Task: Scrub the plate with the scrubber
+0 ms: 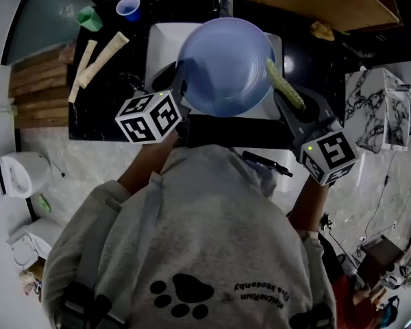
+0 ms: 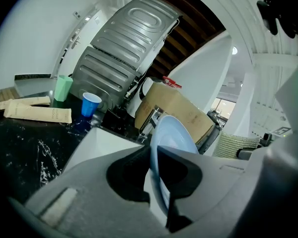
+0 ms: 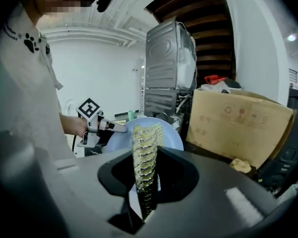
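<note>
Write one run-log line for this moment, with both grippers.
left gripper: shut on blue plate | right gripper: shut on scrubber | plate held over sink

Left forearm (image 1: 138,171) and right forearm (image 1: 307,208) extended forward, left gripper (image 1: 180,91) aimed 1 o'clock with jaws clamped on the plate (image 1: 226,67) rim, right gripper (image 1: 288,105) aimed 11 o'clock, jaws pinching the scrubber (image 1: 283,84).

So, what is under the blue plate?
The white sink lies below the plate; its rim shows at both sides. The plate covers most of the basin, so its contents cannot be seen.
</note>
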The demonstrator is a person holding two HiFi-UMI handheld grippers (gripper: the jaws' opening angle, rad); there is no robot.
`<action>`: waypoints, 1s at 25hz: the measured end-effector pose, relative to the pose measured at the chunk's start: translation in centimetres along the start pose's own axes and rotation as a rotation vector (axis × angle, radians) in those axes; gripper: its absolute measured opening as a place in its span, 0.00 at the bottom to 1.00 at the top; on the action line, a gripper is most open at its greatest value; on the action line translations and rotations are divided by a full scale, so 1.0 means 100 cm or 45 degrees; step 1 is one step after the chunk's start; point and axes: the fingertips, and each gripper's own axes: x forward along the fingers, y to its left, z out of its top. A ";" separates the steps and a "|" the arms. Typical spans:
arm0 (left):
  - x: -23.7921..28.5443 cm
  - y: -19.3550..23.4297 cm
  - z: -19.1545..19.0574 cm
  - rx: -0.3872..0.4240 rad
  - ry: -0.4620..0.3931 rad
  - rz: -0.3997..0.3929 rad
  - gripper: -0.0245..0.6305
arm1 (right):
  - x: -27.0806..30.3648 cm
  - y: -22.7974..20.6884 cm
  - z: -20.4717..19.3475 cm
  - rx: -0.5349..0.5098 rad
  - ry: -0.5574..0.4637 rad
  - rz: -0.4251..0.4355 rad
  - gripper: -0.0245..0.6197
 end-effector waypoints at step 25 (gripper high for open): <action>0.029 -0.018 -0.020 0.015 0.119 -0.062 0.09 | -0.031 -0.117 -0.191 -0.180 0.780 -0.500 0.15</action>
